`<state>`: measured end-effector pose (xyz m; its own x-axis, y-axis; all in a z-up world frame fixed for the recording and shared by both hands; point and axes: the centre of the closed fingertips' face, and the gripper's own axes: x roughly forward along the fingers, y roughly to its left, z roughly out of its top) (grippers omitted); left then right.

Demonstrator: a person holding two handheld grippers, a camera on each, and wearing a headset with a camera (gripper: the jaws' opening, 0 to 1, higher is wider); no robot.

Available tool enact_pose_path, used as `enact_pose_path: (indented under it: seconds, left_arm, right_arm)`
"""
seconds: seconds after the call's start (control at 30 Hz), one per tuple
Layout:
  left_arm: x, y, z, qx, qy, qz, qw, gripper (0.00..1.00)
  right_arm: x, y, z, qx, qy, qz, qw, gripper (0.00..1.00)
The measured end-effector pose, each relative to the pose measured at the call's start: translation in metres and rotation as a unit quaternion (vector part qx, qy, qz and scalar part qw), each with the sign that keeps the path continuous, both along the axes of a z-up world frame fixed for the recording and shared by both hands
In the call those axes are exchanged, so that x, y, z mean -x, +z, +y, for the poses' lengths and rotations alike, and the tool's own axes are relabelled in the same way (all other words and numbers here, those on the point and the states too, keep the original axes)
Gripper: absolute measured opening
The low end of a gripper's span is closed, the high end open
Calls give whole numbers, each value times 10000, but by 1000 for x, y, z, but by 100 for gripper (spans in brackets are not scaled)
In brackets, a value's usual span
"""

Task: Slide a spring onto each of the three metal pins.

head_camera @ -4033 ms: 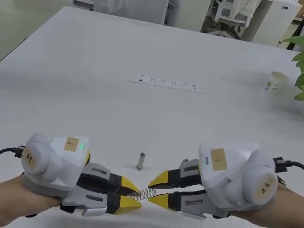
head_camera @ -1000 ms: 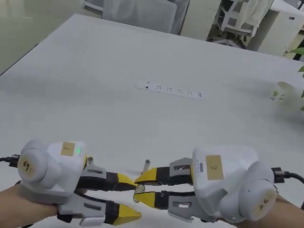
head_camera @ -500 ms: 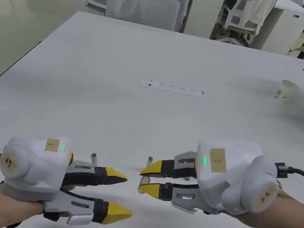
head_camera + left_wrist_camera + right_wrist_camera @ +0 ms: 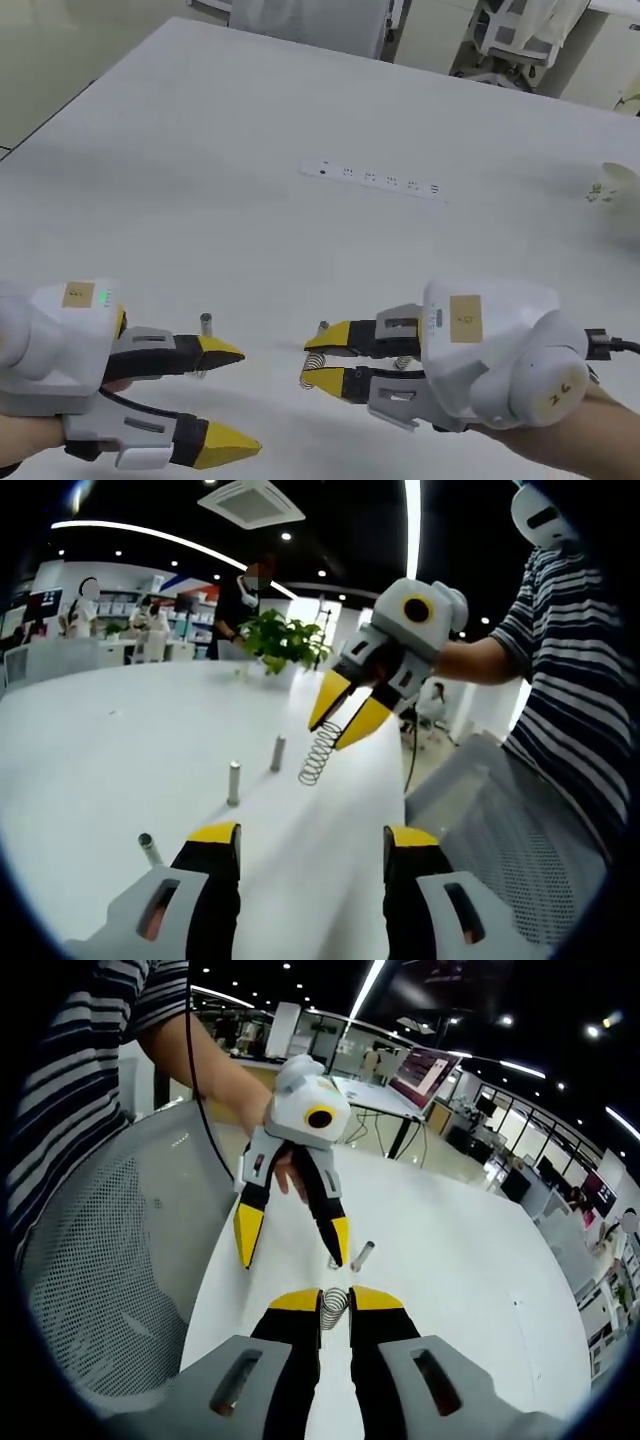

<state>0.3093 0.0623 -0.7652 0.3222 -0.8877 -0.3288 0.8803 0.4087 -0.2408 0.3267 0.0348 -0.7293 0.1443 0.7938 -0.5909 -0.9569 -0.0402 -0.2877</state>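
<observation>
**Left gripper view: spring held beside the pins**

We noted the left gripper (image 4: 310,836) with its jaws spread wide over the white table (image 4: 110,730). The right gripper (image 4: 344,713) pinched the top of a spring (image 4: 318,753), which hung just right of the far pin (image 4: 279,753). The middle pin (image 4: 234,782) and the near pin (image 4: 150,848) stood apart, bare.

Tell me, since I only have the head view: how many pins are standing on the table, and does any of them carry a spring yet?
Observer: The left gripper view shows three in a row, the near pin, middle pin and far pin, all bare.
Operator: Does the right gripper really have the spring?
Observer: Yes. In the left gripper view the right gripper pinches one end of the spring; the rest sticks out free past its tips.
</observation>
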Motion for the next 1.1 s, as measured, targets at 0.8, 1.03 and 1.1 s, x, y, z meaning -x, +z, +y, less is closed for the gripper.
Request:
enact_pose_path:
  seconds: [0.8,1.03,1.1]
  left_arm:
    - [-20,-8,66,-138,1233,-138,9922,90]
    - [-27,-5,71,-101,1357,-176,9905,98]
    - [-28,-5,71,-96,1373,-170,9903,98]
  right_arm:
    - [-13,-4,-7,36,-254,-36,9997,7]
    - [-20,-6,-12,47,-391,-20,9992,7]
    - [-22,-7,-13,54,-422,-14,9991,7]
